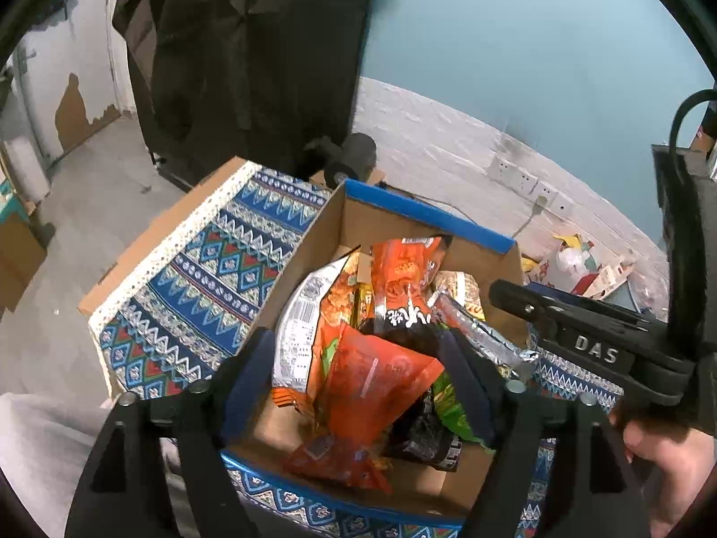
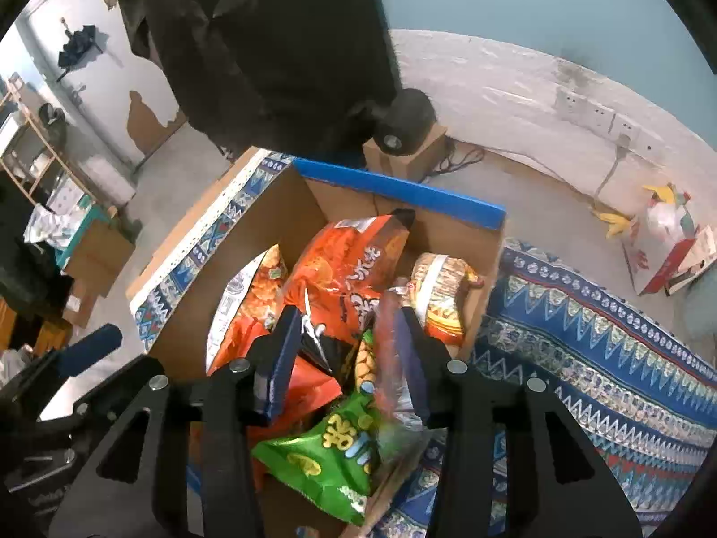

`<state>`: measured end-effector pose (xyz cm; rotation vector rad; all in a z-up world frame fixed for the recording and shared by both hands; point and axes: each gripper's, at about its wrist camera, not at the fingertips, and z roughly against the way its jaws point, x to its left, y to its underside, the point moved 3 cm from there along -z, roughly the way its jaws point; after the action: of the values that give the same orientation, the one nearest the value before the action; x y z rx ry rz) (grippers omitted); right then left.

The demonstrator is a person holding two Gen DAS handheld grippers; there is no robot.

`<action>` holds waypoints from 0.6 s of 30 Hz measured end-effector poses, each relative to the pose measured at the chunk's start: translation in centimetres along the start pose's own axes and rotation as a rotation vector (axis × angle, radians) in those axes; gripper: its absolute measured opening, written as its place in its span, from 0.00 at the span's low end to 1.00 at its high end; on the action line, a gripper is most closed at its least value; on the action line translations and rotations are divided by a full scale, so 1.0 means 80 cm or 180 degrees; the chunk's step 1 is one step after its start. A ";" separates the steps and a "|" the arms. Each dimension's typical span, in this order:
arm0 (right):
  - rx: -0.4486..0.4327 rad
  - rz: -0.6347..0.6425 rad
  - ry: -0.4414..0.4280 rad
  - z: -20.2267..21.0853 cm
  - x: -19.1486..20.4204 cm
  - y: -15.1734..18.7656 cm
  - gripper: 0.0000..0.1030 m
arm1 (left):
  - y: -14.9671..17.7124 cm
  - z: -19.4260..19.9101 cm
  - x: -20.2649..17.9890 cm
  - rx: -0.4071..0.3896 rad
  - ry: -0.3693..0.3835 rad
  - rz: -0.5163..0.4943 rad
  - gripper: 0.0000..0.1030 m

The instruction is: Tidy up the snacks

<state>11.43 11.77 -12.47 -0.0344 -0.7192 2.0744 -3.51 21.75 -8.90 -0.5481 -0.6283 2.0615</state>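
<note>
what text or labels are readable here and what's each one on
"DAS": raised letters on the right tool, seen from the left wrist.
Large white characters on the orange and black snack bag: not legible to me.
Yellow lettering on the green snack bag: stylised, unreadable.
Barcode label on the white-backed bag: too small.

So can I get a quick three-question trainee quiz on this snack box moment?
1. True or false: the cardboard box stands on a patterned cloth.
2. The strip along the box's far rim is: A red, B blue, C yellow.
3. In the right wrist view, what colour is the snack packet lying nearest the camera?

Key: 1 true. 2 B. 3 green.
</note>
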 end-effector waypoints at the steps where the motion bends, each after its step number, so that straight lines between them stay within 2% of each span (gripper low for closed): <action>1: -0.0025 -0.0001 0.0002 0.006 0.000 0.000 0.48 | 0.000 0.003 -0.001 -0.0025 -0.0014 -0.0019 0.79; 4: -0.0135 0.0003 0.0013 0.027 0.000 -0.001 0.57 | -0.003 0.013 -0.008 -0.0069 -0.0036 -0.0088 0.79; 7: -0.0242 0.0030 0.0069 0.047 0.002 -0.002 0.64 | -0.004 0.024 -0.016 -0.0132 -0.0065 -0.0162 0.85; 11: -0.0441 0.0060 0.0121 0.083 0.000 -0.003 0.74 | -0.006 0.041 -0.030 -0.0236 -0.0113 -0.0345 0.85; 13: -0.0493 0.0080 0.0133 0.095 0.000 -0.001 0.74 | -0.006 0.050 -0.038 -0.0291 -0.0155 -0.0427 0.86; 18: -0.0596 0.0167 0.0190 0.123 0.000 0.013 0.74 | -0.006 0.070 -0.048 -0.0352 -0.0084 -0.0448 0.89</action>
<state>7.83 6.61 -4.79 -0.2215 -0.8819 2.0404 -4.60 17.46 -3.75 -0.5254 -0.7784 1.9129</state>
